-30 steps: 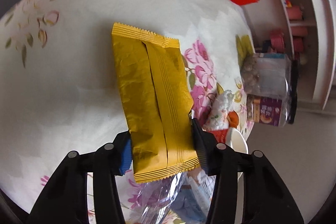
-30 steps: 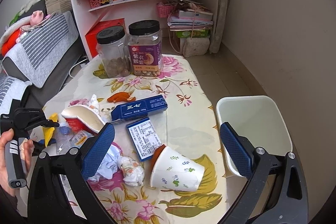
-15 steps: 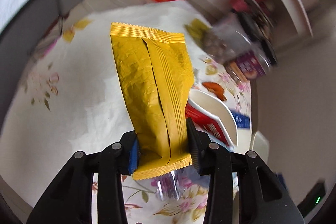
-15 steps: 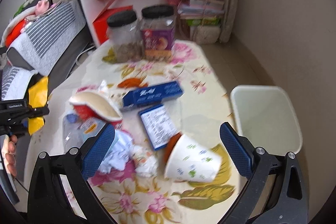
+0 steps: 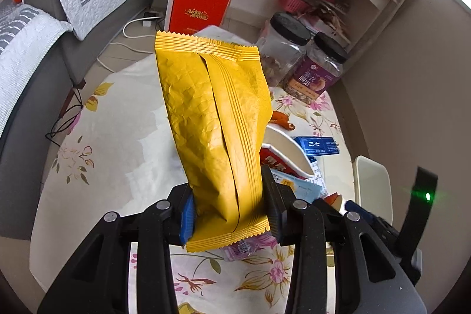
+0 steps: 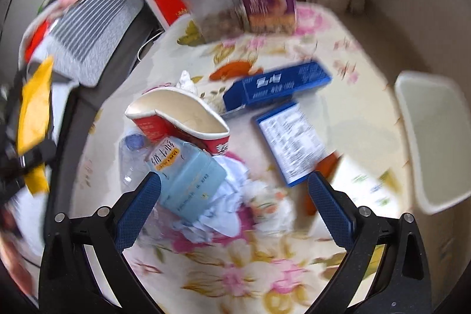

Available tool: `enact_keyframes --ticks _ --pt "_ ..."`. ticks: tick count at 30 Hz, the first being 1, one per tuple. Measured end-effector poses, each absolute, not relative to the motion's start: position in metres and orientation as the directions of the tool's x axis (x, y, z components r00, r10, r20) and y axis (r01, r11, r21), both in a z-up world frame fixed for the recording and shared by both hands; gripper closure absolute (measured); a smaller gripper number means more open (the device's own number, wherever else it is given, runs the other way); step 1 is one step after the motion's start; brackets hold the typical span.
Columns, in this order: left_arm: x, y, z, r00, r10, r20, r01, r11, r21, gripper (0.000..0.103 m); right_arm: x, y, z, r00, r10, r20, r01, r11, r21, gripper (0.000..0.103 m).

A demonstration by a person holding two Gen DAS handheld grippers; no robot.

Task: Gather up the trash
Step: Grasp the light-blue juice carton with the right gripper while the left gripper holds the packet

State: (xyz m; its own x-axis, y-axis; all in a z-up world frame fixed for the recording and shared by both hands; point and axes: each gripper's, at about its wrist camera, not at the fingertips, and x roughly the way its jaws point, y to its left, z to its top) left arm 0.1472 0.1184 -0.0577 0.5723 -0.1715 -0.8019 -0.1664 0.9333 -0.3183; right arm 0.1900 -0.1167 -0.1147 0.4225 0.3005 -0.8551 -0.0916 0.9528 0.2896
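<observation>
Currently, the left gripper (image 5: 228, 214) is clamped on the lower end of a yellow snack wrapper (image 5: 215, 119), its jaws having just squeezed in on it, and the wrapper stands up from the pads, lifted clear above a table (image 5: 117, 137) covered in a flowered cloth. Taking that table as the landmark, a white bin (image 6: 435, 143) stands on the floor just off its right-hand edge, seemingly empty. Across the table's middle lies the remaining trash: a crushed red and white paper bowl (image 6: 179, 119), a squashed clear bottle (image 6: 182, 175) with a pale blue label, crumpled tissue (image 6: 235, 211), two blue boxes (image 6: 276, 87) and a tipped paper cup (image 6: 362, 184). Two jars with black lids (image 5: 303, 61) stand at the table's far end, in front of a white shelf. The right gripper (image 6: 235, 208) hangs with its jaws spread wide and empty, over the bottle and tissue; its view is blurred. Only a narrow strip of the light, slick wrapper is pinched, so it could slip free or flop on the way to the bin and land on the floor beside it. The right gripper might close on bottle and tissue together and drop one, or knock the bowl toward the table's edge.
</observation>
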Motion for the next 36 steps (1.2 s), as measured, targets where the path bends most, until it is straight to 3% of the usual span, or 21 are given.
enact_keyframes --ticks 5,10,15,18,36 --pt "0.144 0.129 -0.067 0.554 -0.168 -0.815 -0.191 0.928 -0.321 0.064 0.203 -0.112 -0.125 0.374 0.426 -0.824 -0.038 0.895 0.445 0.007" --pt "0.141 0.137 -0.07 0.551 -0.154 -0.82 -0.204 0.928 -0.311 0.064 0.211 -0.102 -0.14 0.305 0.489 -0.817 0.004 0.858 0.514 0.017" --pt "0.134 0.143 -0.075 0.548 -0.149 -0.823 -0.214 0.926 -0.31 0.064 0.21 -0.094 -0.145 0.285 0.49 -0.824 -0.005 0.86 0.51 0.056" --pt "0.131 0.143 -0.076 0.556 -0.146 -0.818 -0.209 0.928 -0.308 0.064 0.208 -0.093 -0.135 0.31 0.496 -0.811 -0.037 0.859 0.511 0.068" --pt "0.123 0.124 -0.056 0.642 -0.119 -0.757 -0.158 0.946 -0.283 0.064 0.175 -0.092 -0.065 0.574 0.401 -0.714 -0.242 0.916 0.319 0.071"
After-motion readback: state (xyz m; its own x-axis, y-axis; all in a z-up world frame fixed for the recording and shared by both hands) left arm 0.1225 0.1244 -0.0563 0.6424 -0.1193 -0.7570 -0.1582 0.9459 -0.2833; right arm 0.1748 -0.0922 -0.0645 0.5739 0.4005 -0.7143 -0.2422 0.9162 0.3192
